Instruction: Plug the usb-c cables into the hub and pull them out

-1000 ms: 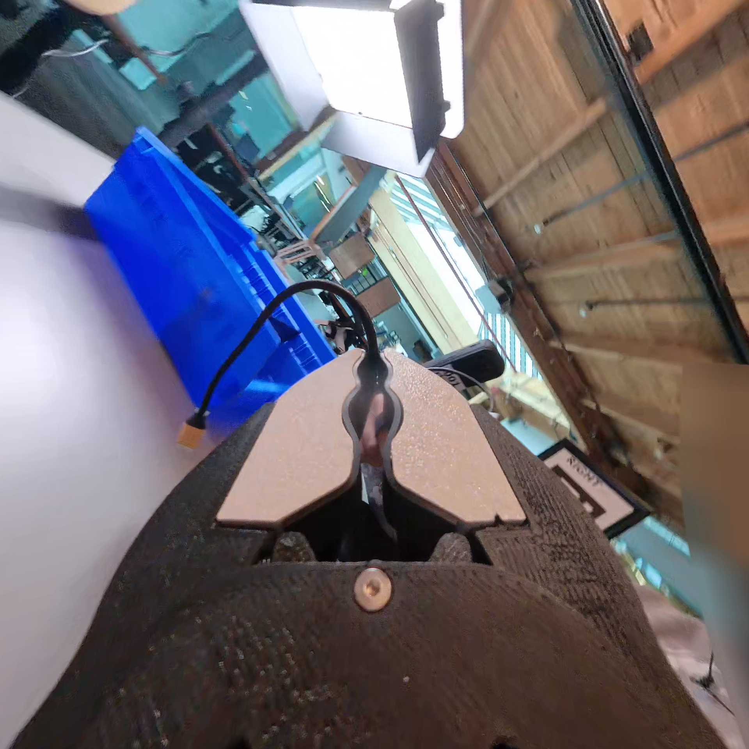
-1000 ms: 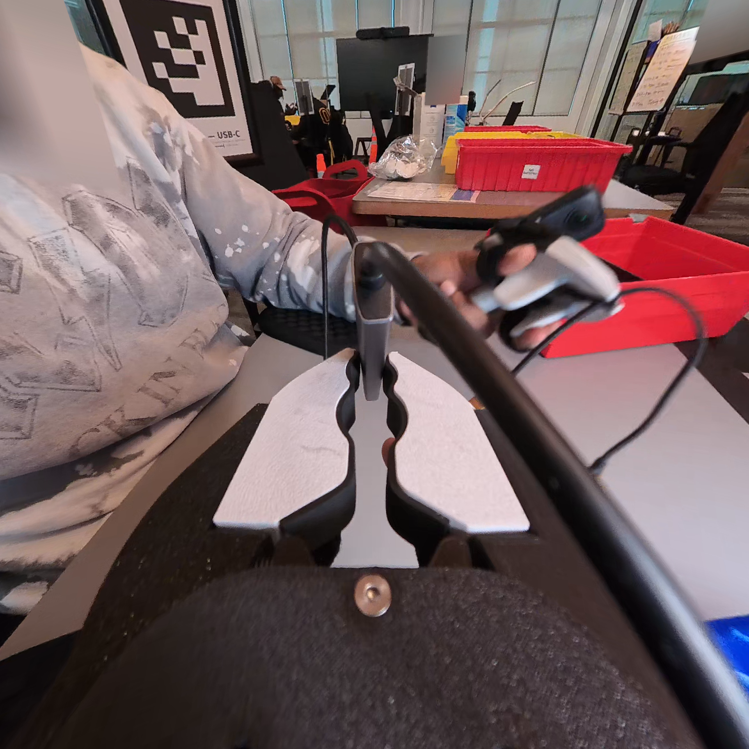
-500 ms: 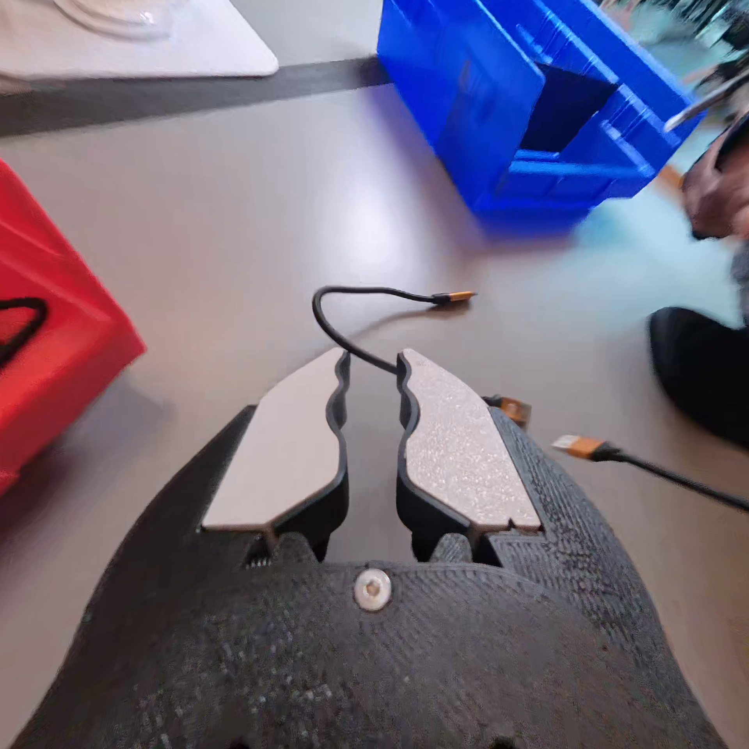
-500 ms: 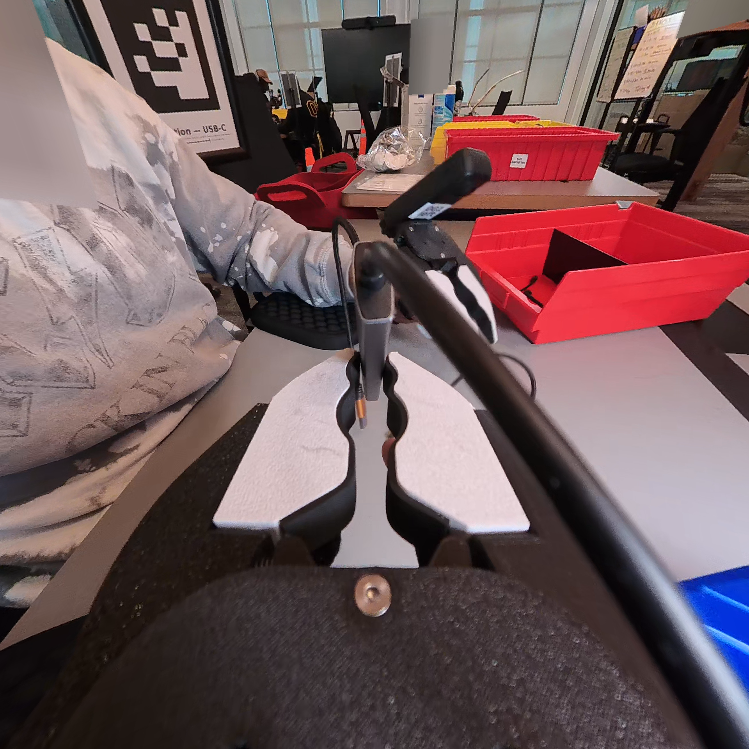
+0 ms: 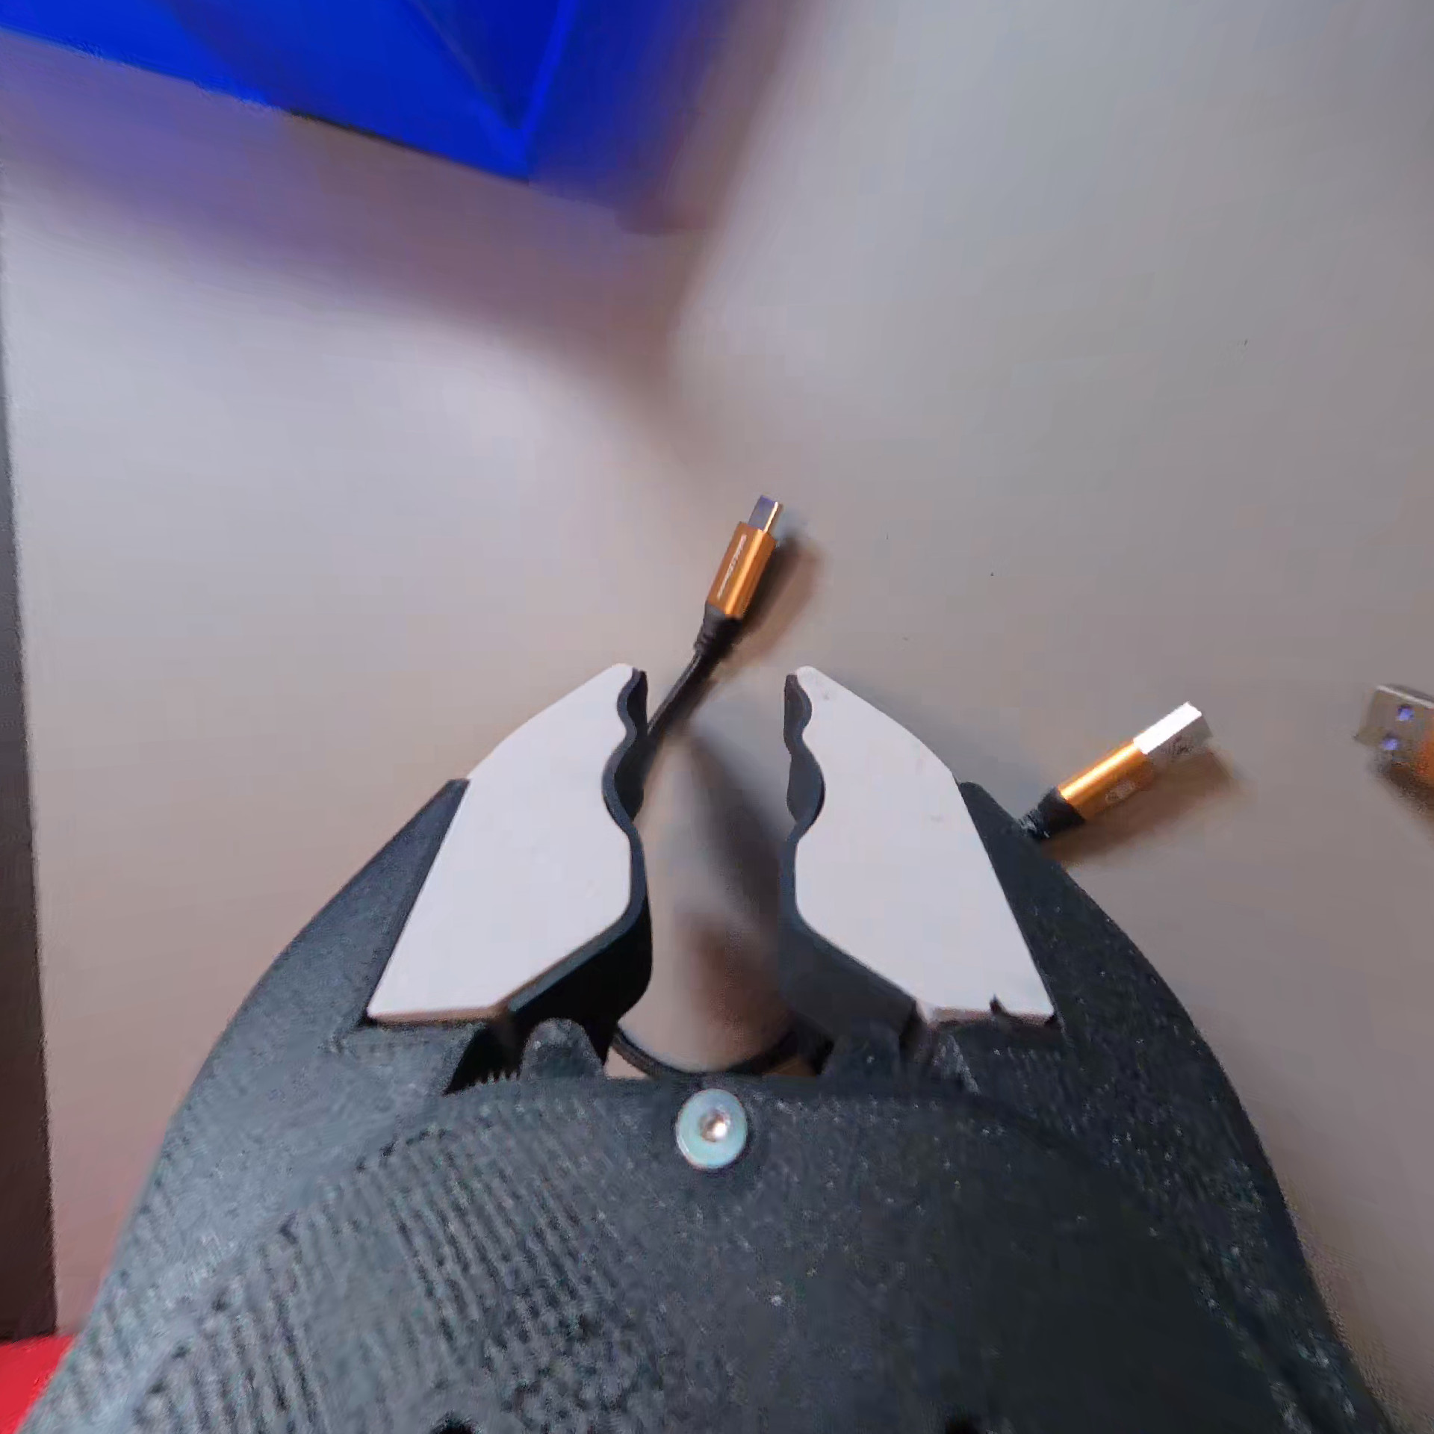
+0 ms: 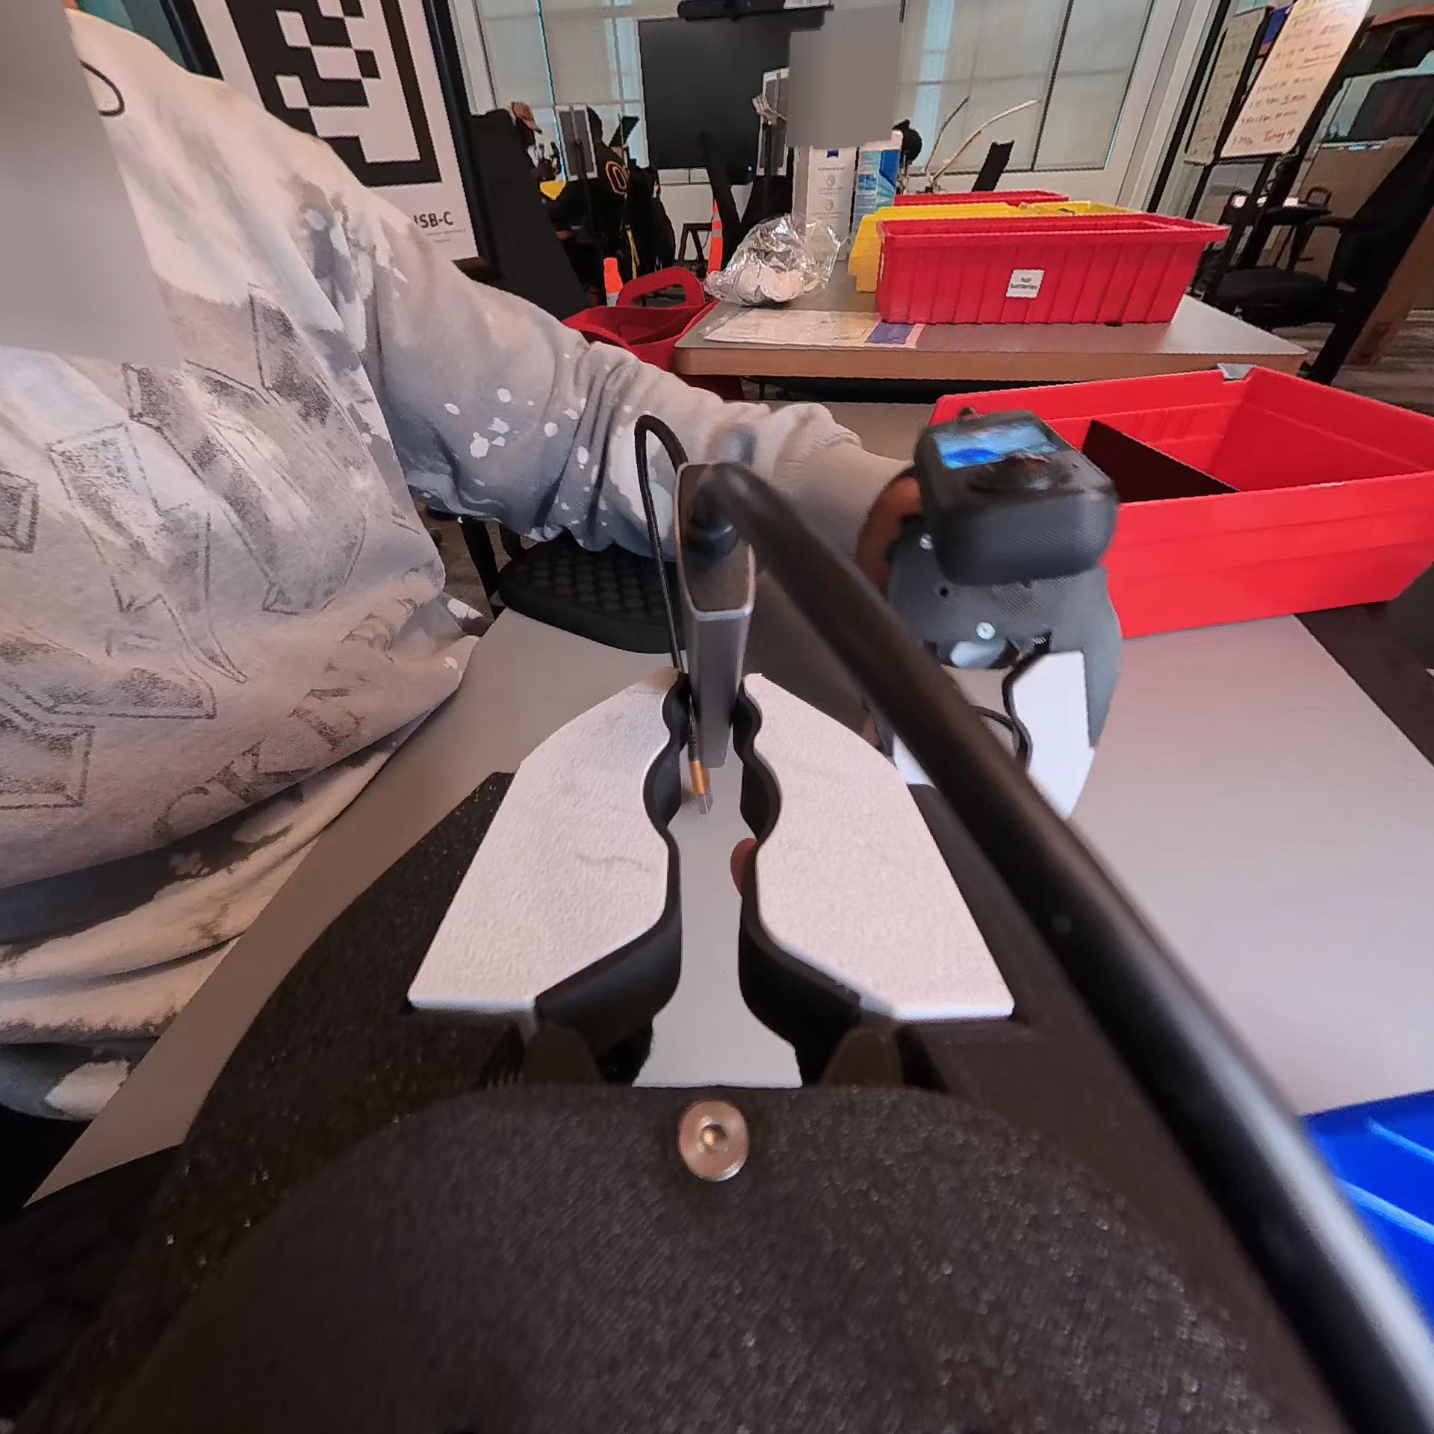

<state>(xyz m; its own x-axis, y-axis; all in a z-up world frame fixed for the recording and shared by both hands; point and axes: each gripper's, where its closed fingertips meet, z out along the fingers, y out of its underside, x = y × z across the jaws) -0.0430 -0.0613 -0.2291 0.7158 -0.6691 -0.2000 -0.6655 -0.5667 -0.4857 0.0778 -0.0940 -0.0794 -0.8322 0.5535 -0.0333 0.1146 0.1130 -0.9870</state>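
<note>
My right gripper (image 6: 712, 698) is shut on a grey hub (image 6: 718, 621) and holds it upright above the table. A thick black cable (image 6: 931, 745) leaves the hub's top end. A thin cable with an orange plug (image 6: 698, 776) hangs beside the hub, between the fingers. My left gripper (image 5: 712, 683) is open just above the grey table (image 5: 310, 543). A black usb-c cable with an orange plug (image 5: 745, 559) lies on the table, its cord running between the fingers, apart from the pads. The left gripper (image 6: 993, 795) also shows in the right wrist view, pointing down at the table.
Two more orange plugs (image 5: 1125, 768) (image 5: 1397, 729) lie to the right of the left gripper. A blue bin (image 5: 388, 62) stands ahead of it. A red bin (image 6: 1241, 504) sits behind the left gripper. A person's sleeve (image 6: 543, 434) reaches across the left side. Spacing between my two grippers at the tips: around 20 cm.
My left gripper swung from pointing upward down to the table, opened and let go of the cable, which now lies on the table. The right gripper held the hub still.
</note>
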